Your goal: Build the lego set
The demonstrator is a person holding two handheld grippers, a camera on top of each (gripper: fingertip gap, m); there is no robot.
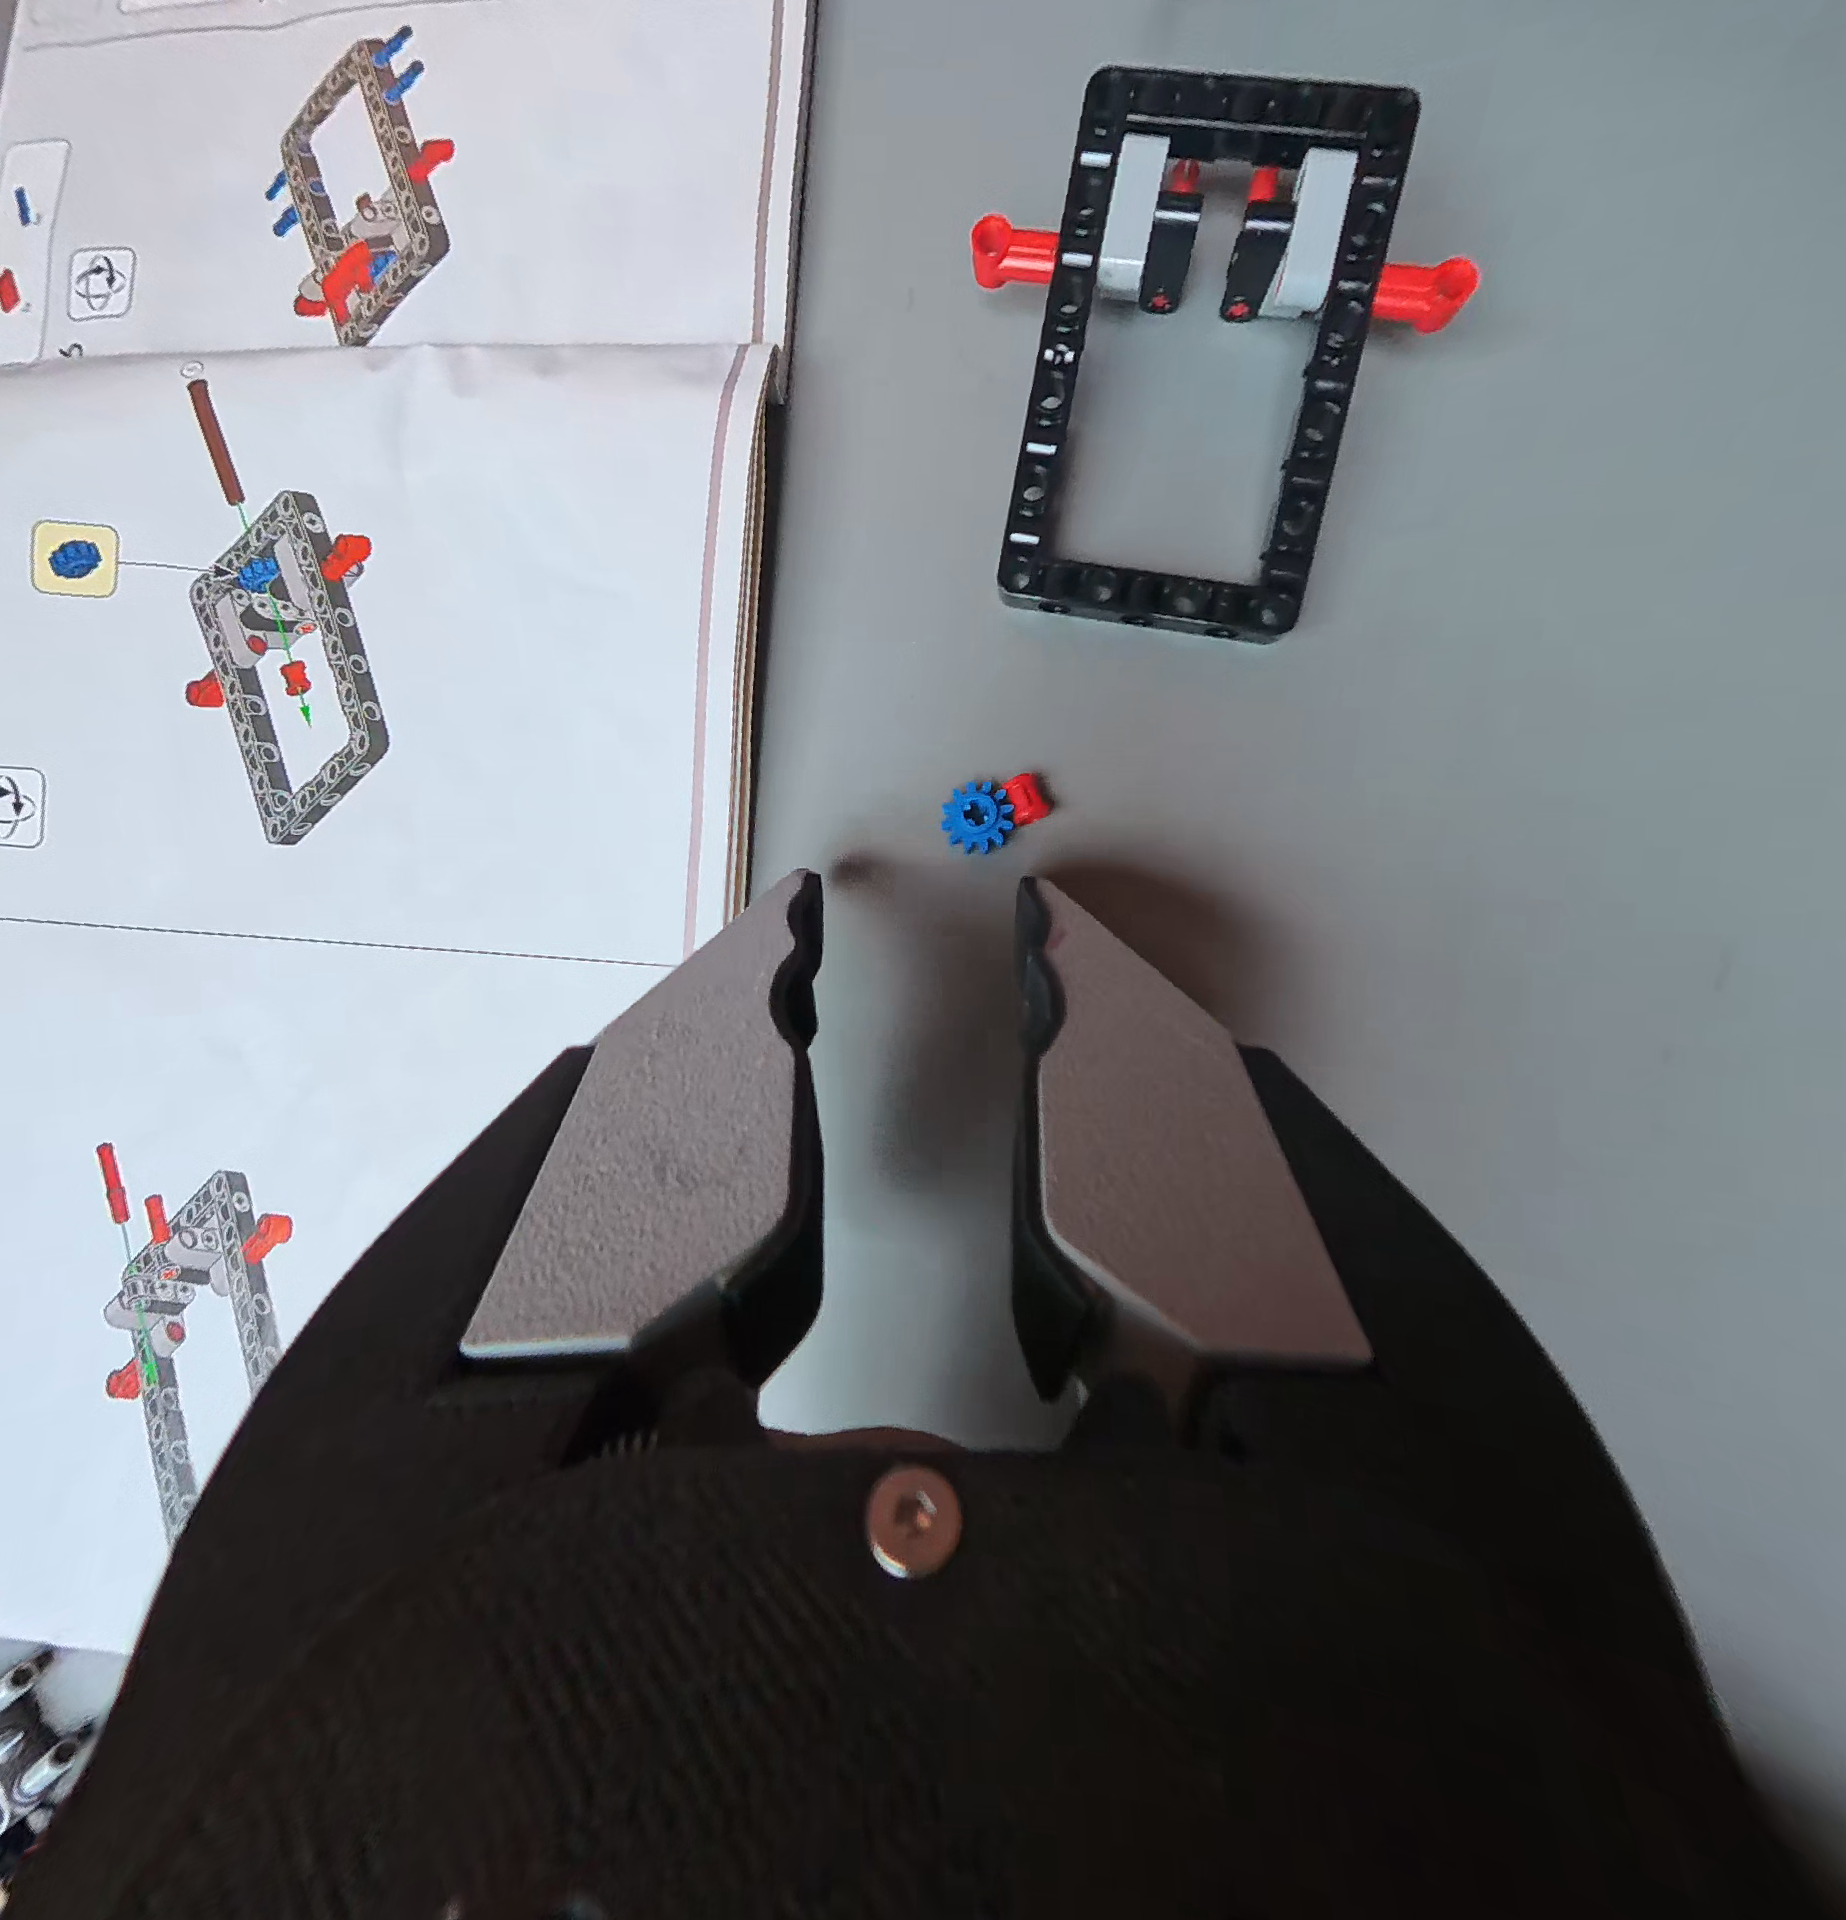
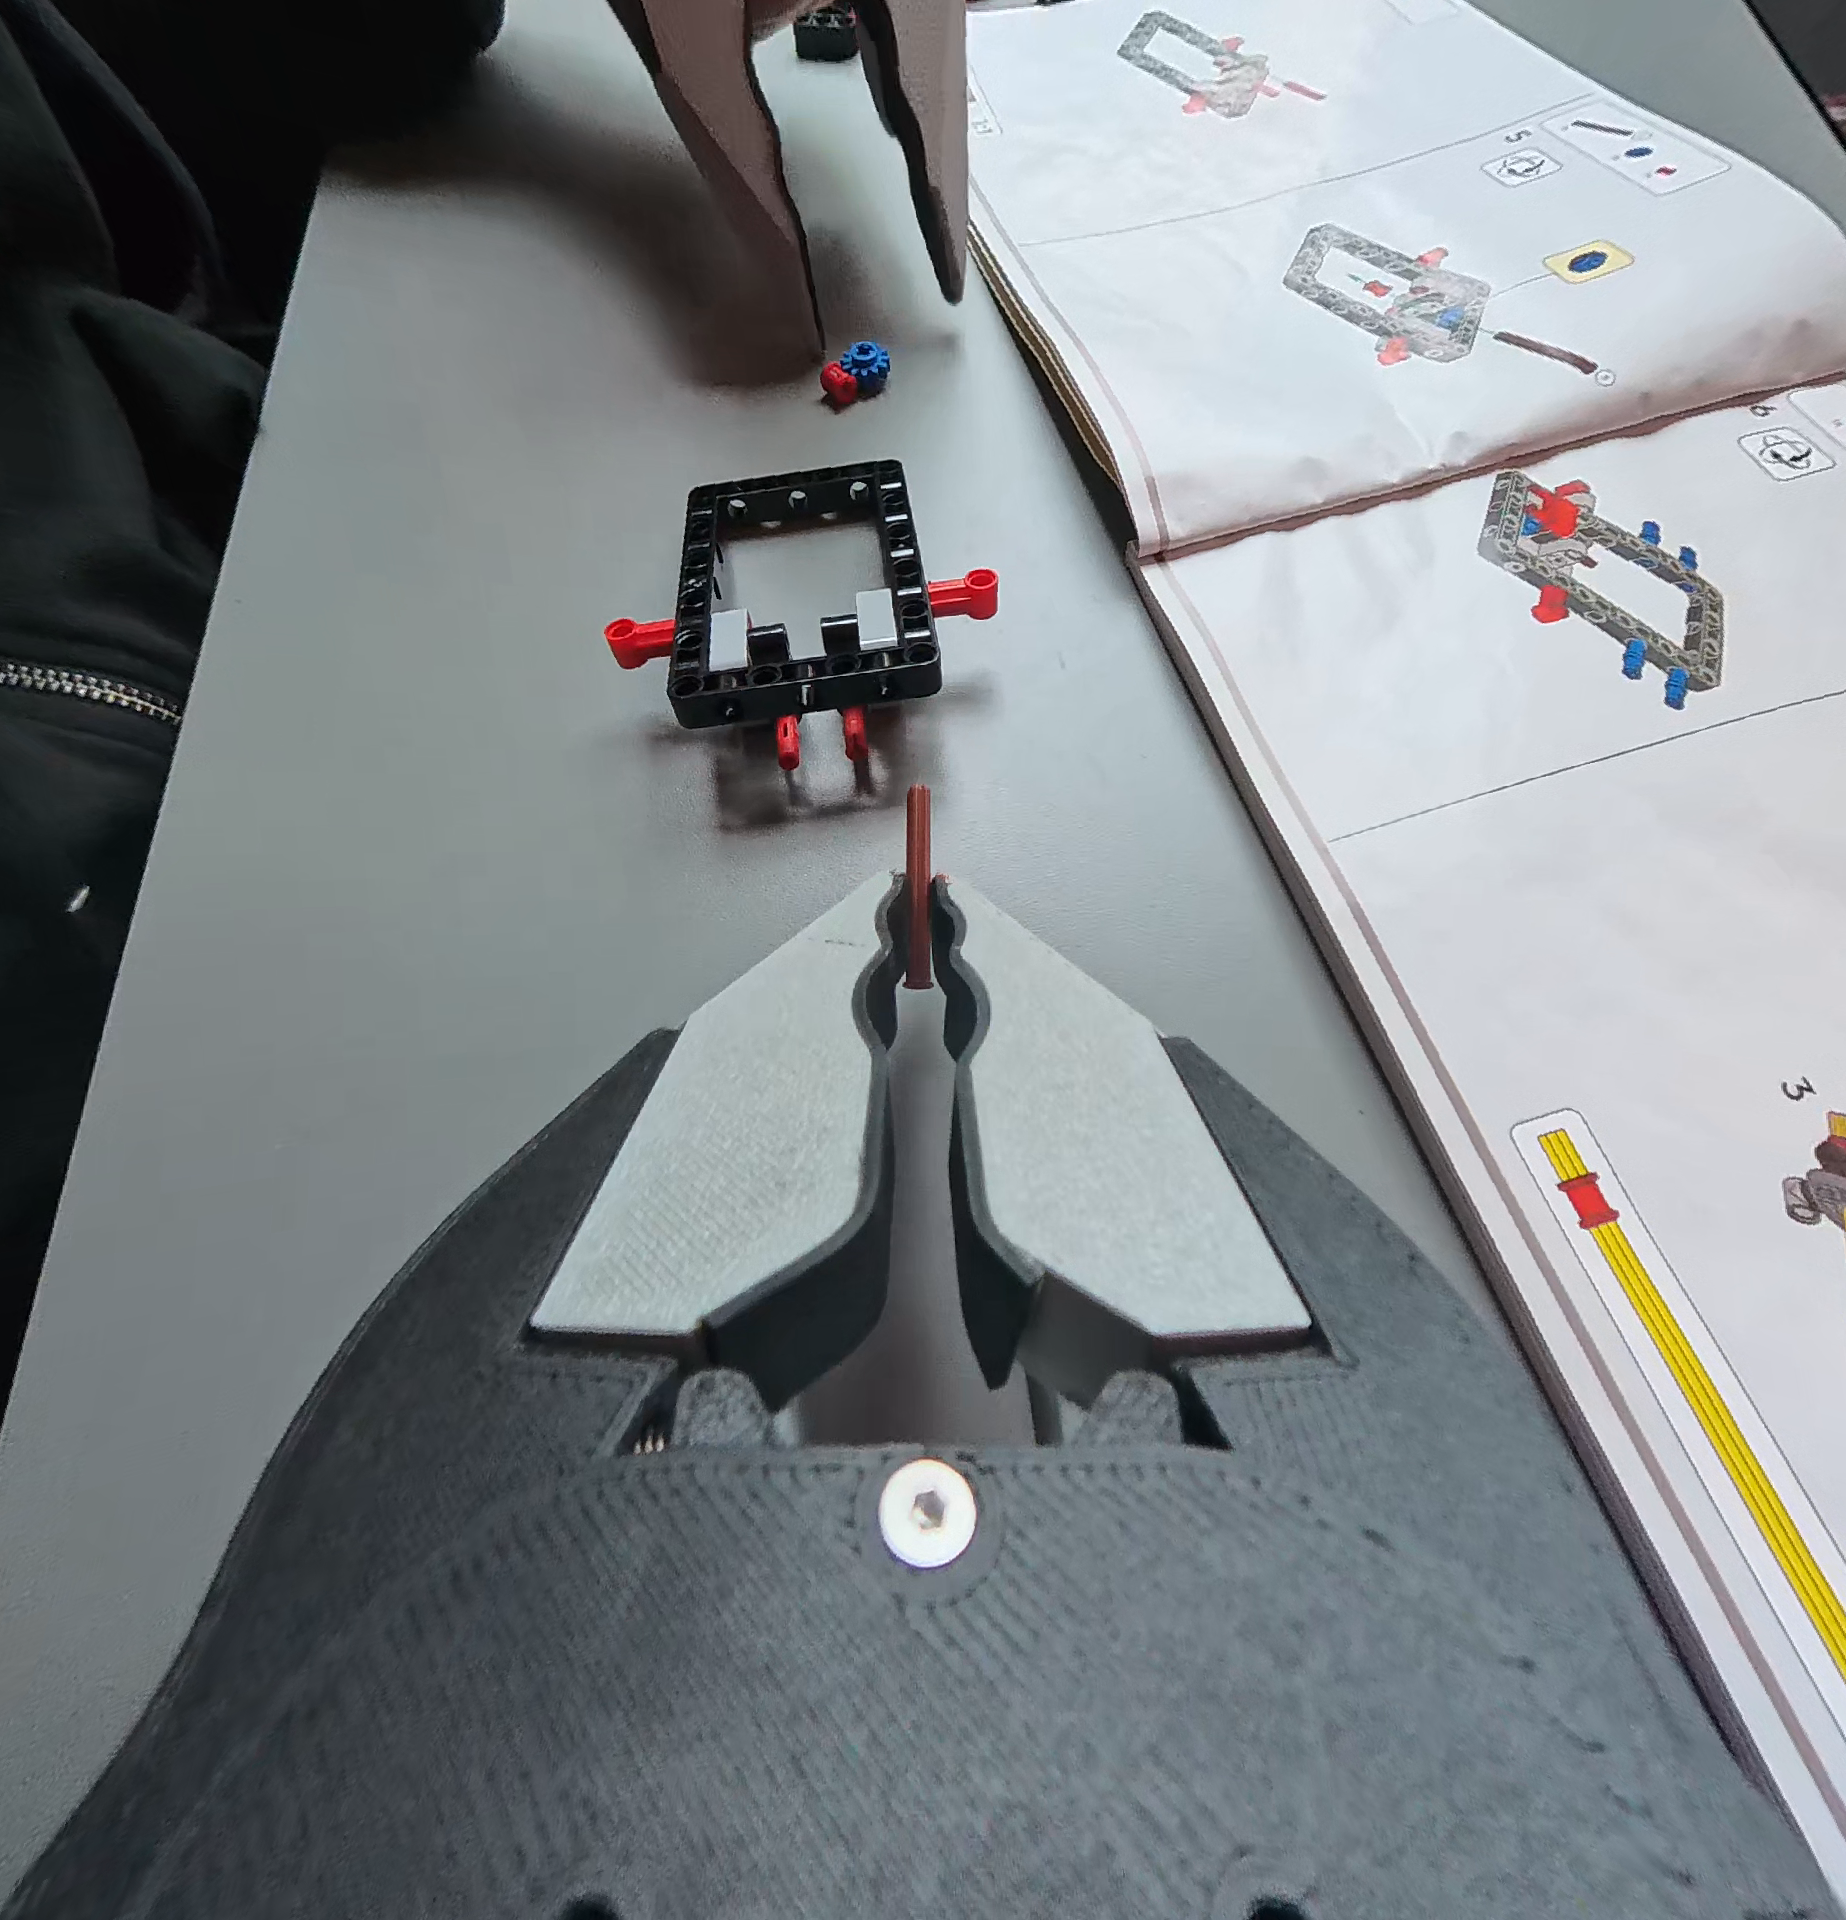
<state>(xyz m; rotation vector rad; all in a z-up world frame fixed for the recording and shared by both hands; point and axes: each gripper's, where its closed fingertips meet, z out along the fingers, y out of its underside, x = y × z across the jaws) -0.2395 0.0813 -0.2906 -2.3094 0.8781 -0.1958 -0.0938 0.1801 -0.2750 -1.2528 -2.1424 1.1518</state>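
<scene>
- Right claw (image 2: 914, 883) is pinched on a brown axle (image 2: 917, 883), which points toward 12 o'clock at the black frame (image 2: 807, 597) lying flat on the bench (image 2: 431, 831).
- Left claw (image 1: 919, 883) gapes empty; the blue gear (image 1: 976, 818) and red bush (image 1: 1028, 798) sit touching just ahead at 12 o'clock.

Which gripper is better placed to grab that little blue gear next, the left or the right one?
Left. The left gripper is open and empty, with the blue gear just ahead of its tips. The right gripper is shut on the brown axle, beyond the black frame.
</scene>
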